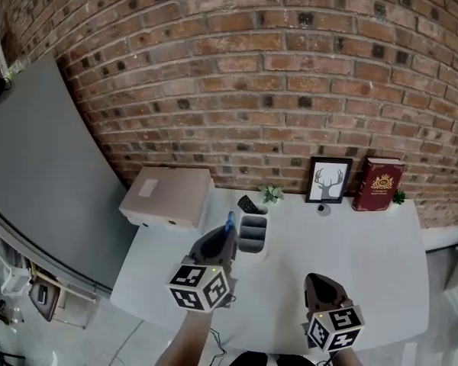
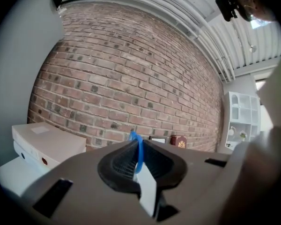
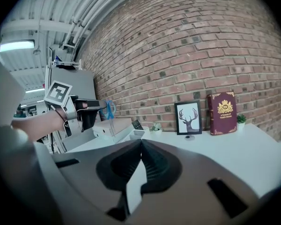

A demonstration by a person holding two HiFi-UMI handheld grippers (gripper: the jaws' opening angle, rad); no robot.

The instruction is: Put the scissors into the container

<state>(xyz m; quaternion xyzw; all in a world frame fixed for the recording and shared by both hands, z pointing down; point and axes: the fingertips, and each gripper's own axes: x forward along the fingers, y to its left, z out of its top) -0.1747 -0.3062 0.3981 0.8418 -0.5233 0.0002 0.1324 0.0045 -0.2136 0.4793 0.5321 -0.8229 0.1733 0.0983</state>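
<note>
The left gripper (image 1: 221, 242) has its jaws clenched on the scissors (image 1: 230, 221) — blue handles up, blades seemingly hanging near upright — just left of the container (image 1: 252, 235) on the bench (image 1: 366, 258), while the right gripper (image 1: 323, 290), closed on nothing, sits farther off.

Left gripper (image 2: 140, 141) jaws are hiding the scissors (image 2: 140, 151) blades in its own view; only a blue loop is peeking out.
</note>
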